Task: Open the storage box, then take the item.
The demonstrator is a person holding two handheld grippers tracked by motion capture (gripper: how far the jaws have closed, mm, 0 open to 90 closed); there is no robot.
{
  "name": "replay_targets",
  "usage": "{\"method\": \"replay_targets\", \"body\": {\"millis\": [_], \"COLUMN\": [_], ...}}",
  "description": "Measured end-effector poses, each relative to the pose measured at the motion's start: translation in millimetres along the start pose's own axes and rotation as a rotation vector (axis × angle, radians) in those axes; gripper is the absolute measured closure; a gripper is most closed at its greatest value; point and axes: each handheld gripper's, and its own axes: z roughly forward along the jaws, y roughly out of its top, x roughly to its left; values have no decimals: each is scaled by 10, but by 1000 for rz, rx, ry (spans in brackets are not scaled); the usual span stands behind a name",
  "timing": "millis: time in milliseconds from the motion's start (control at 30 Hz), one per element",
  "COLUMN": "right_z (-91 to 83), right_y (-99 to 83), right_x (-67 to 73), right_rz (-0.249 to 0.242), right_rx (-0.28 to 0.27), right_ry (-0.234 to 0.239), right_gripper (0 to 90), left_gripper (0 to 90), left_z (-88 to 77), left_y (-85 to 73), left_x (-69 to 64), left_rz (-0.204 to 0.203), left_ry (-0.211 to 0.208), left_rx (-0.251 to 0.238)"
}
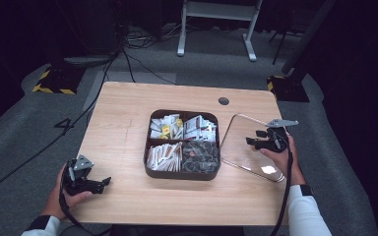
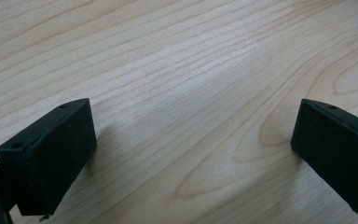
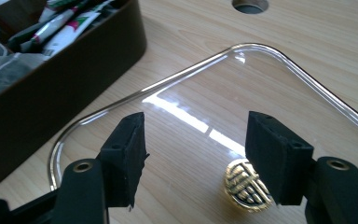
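Box (image 1: pixel 182 173) holds four compartments beside one lid (image 1: pixel 243 142).

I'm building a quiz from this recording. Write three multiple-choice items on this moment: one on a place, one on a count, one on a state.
1. Where does the clear, round-cornered lid lie?
A. on the box
B. flat on the table, right of the box
C. on the floor

2. How many compartments has the dark brown square box?
A. two
B. four
C. six

3. How do the right gripper's jaws stand?
A. open, above the lid
B. shut on the lid
C. shut on a sachet

Answers:
1 B: the lid rests on the light wooden table beside the box's right wall.
2 B: crossed dividers split the box into four sections of packets.
3 A: a clear gap separates the jaws, with the lid's gold knob below them.
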Motion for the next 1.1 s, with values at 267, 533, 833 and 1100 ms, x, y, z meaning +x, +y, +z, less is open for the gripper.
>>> {"method": "replay_targets", "body": {"millis": [267,533,833,1100], "right_z": [47,104,278,478], "right_y": [177,376,659,864], "right_x": [171,251,435,636], "right_rz": [-47,-54,-74,-127], "right_rx": [-21,-50,-70,-42], "right_ry": [39,66,90,119], "right_gripper": [401,400,411,392], "left_gripper": [4,4,5,5], "left_z": [-2,0,-1,-2], "left_y": [-1,1,-3,-3], "left_x": [-5,-2,-7,-7], "left_rz": [-1,0,-2,-2], "left_ry": [2,1,2,3], "left_rx": [0,0,-2,-2]}}
